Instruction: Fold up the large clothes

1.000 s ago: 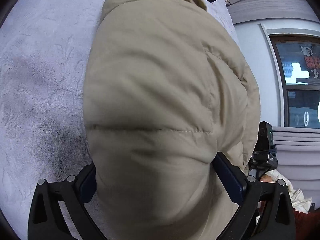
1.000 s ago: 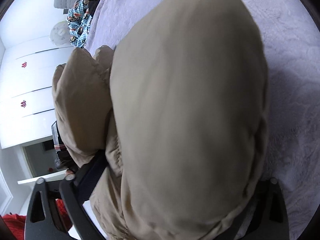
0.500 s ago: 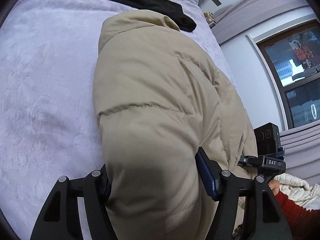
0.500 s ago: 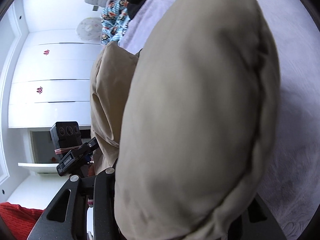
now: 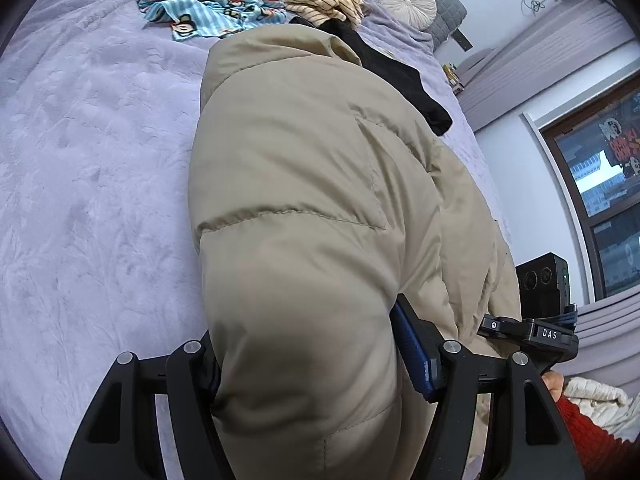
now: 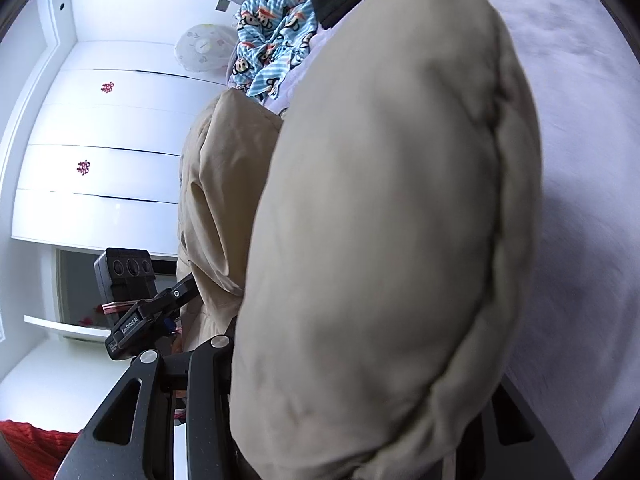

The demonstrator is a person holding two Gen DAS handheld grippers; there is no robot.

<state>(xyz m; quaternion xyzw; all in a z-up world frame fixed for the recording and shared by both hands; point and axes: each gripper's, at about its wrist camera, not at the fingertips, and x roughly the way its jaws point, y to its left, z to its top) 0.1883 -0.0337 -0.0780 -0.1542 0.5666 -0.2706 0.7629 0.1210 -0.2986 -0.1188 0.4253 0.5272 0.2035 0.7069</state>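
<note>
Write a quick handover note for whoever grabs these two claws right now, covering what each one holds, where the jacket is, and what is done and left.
Left claw: shut on a thick bunch of the beige padded puffer jacket.
Right claw: shut on another bulky edge of the same jacket.
Both claws closed further in the last second, and padding fills each one.
Jacket: bunched and lifted at the near end, far end resting on the lilac plush bedspread, collar toward the black garment.
Done: both edges gripped and raised.
Left: probably carry the held end over, lay it flat, release, smooth.
</note>
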